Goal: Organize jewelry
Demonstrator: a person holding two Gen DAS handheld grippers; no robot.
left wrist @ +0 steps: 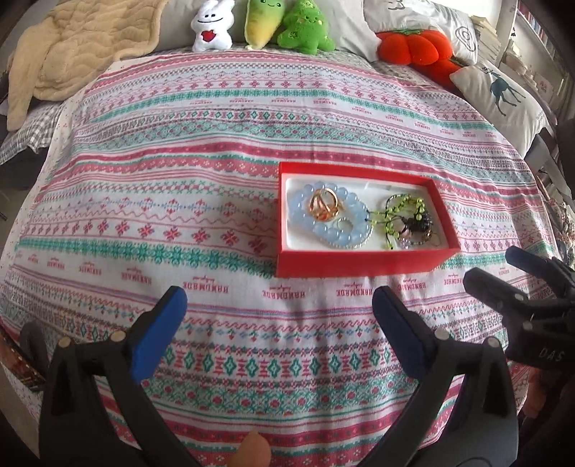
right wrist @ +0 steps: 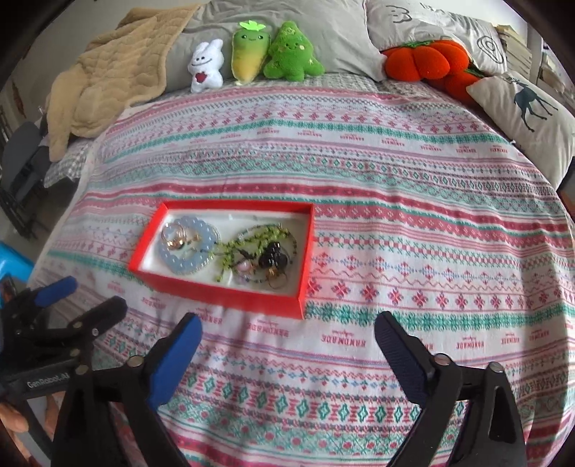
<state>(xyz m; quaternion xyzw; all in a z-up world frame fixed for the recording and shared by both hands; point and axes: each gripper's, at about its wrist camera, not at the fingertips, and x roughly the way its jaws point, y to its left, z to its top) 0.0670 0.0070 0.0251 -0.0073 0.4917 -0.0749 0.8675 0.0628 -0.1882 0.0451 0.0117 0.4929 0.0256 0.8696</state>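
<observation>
A red jewelry box (left wrist: 359, 260) (right wrist: 230, 300) with a white lining lies on the patterned bedspread. In it are a pale blue bead bracelet (left wrist: 334, 230) (right wrist: 179, 262), gold rings (left wrist: 323, 206) (right wrist: 176, 237), a green beaded string (left wrist: 395, 212) (right wrist: 248, 244) and dark pieces (left wrist: 417, 224) (right wrist: 273, 257). My left gripper (left wrist: 280, 301) is open and empty, just in front of the box's left part. My right gripper (right wrist: 287, 327) is open and empty, in front of the box's right corner. Each gripper shows in the other's view, the right (left wrist: 510, 273) and the left (right wrist: 79, 294).
Plush toys (left wrist: 258, 25) (right wrist: 251, 54), an orange pumpkin cushion (left wrist: 413, 46) (right wrist: 424, 61), a deer pillow (left wrist: 503, 89) (right wrist: 528, 107) and a beige blanket (left wrist: 72, 54) (right wrist: 107, 79) line the far end of the bed. The bedspread (left wrist: 179, 179) (right wrist: 395, 215) stretches around the box.
</observation>
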